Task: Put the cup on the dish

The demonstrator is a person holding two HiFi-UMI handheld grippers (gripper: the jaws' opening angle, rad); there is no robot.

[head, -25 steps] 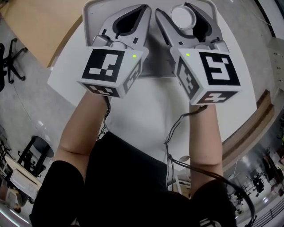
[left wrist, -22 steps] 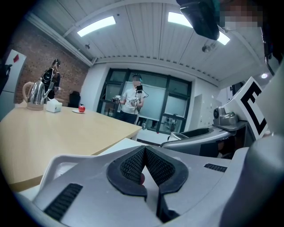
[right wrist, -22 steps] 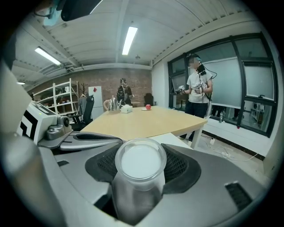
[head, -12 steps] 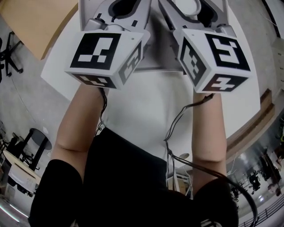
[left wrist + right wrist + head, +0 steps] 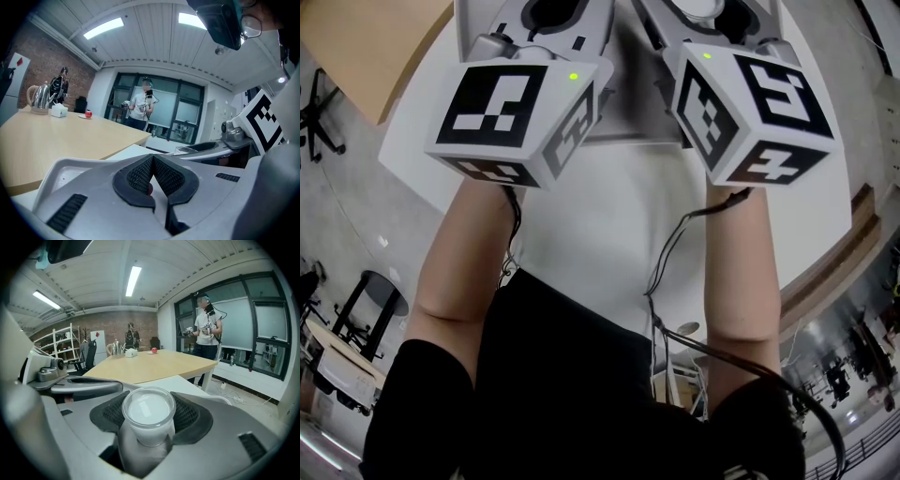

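A small white cup [image 5: 149,414] sits between the dark pads of my right gripper [image 5: 150,420], which is shut on it; one round end faces the camera. In the head view only the cup's rim [image 5: 698,7] shows at the top edge, above the right marker cube [image 5: 755,103]. My left gripper [image 5: 152,161] is shut, its ribbed pads meeting at the tips, with a tiny reddish spot behind them that I cannot identify. Its marker cube [image 5: 511,117] fills the upper left of the head view. Both grippers hang side by side over a grey tray [image 5: 628,112]. No separate dish shows.
The tray lies on a white round table [image 5: 609,234], with a wooden table [image 5: 150,363] beyond it carrying a kettle [image 5: 40,96], a box and a red object. A person [image 5: 206,333] stands by the windows. Cables hang from my wrists.
Both grippers have risen toward the head camera and forward. Their jaws and the cup now sit at the view's top edge, and the marker cubes look larger.
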